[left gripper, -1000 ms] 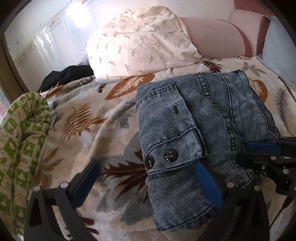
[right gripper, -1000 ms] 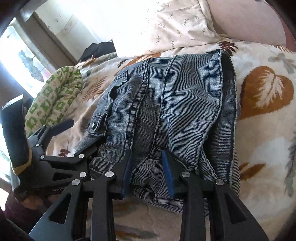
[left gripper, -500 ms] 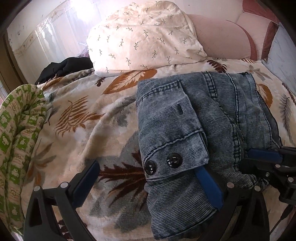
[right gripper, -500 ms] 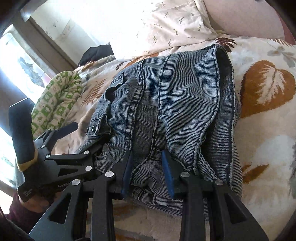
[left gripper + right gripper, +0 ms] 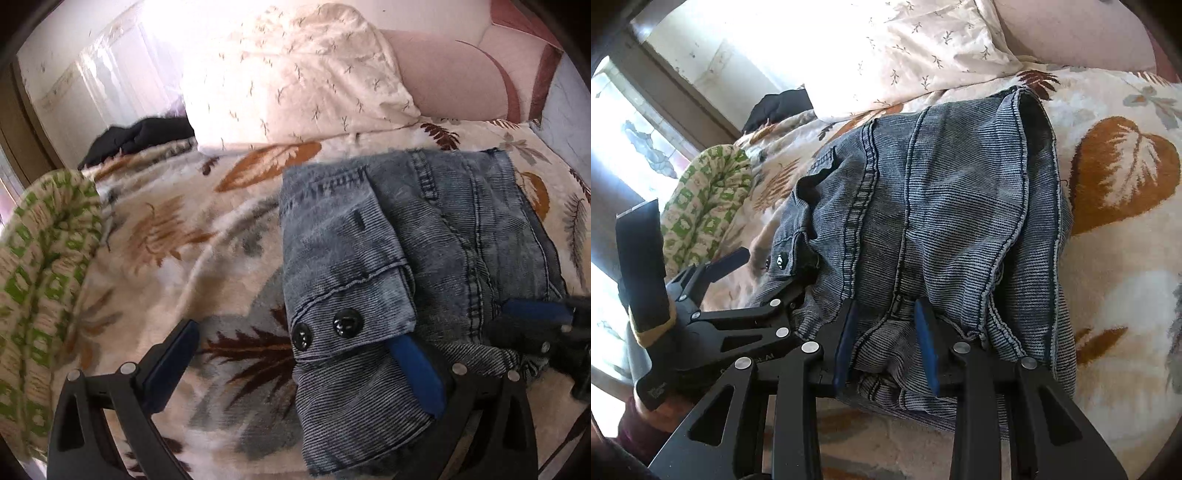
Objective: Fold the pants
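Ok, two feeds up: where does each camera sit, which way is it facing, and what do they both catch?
Left wrist: on the left gripper, looking down over the folded jeans toward the pillow; own two fingers wide apart, right gripper at the right edge.
Right wrist: on the right gripper, looking down the jeans; its pads grip denim; left gripper and a hand at left.
Shared: jeans, leaf-print blanket, pillow, green patterned cloth.

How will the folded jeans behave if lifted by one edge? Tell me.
Likely floppy: the folded jeans bunch and sag at the near edge, so layers may fall open. Probably heavyish: thick denim, several layers. The fuzzy blanket should resist sliding.
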Available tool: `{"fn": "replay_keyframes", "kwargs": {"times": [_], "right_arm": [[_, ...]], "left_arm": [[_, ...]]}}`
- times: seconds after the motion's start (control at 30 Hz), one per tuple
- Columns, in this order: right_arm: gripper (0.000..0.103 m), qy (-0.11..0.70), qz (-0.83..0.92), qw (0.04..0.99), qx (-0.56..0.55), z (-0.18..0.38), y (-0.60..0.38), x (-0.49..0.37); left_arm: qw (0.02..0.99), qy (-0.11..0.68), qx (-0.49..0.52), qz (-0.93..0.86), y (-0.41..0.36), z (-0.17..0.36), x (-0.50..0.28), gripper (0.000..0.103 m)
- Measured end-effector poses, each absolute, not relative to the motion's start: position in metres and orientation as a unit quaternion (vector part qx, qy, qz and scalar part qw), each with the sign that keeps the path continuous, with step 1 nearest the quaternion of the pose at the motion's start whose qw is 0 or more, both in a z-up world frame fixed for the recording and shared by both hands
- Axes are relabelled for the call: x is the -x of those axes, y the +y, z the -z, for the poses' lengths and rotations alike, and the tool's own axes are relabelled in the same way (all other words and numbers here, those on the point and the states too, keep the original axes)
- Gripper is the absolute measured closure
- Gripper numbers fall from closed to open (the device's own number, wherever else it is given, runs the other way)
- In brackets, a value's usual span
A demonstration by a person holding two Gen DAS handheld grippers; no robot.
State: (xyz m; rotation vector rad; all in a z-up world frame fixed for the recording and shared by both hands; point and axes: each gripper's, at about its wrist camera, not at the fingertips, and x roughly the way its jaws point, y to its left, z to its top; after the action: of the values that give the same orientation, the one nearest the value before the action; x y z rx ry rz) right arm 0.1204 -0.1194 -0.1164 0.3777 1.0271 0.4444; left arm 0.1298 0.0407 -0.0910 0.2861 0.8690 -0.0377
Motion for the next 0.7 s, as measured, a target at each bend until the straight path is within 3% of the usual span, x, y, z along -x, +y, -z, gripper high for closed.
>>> {"fn": "replay_keyframes", "kwargs": {"times": [0.1,0.3,0.53,0.7], "right_arm": [[0.061,0.468,-0.223,0.838,-0.172,0.099,-0.123,-0.117],[0.060,0.386,-0.195,0.886,-0.165,0.063,-0.144,-0.119],[0.060,0.367,-0.169,0.897,-0.181,0.065,-0.161,-0.154],[0.058,0.374,-0.182,0.890,-0.186,0.073,-0.158,-0.177]], "left_arm": [[0.910,0.393,-0.130,0.011,0.047,0.072,-0.124,0.000],[0.928,0.360,-0.091,-0.011,0.062,0.048,-0.142,0.000],[0.929,0.357,-0.096,-0.030,0.068,0.053,-0.175,0.000],[0.909,0.398,-0.119,-0.021,0.061,0.079,-0.191,0.000]]}}
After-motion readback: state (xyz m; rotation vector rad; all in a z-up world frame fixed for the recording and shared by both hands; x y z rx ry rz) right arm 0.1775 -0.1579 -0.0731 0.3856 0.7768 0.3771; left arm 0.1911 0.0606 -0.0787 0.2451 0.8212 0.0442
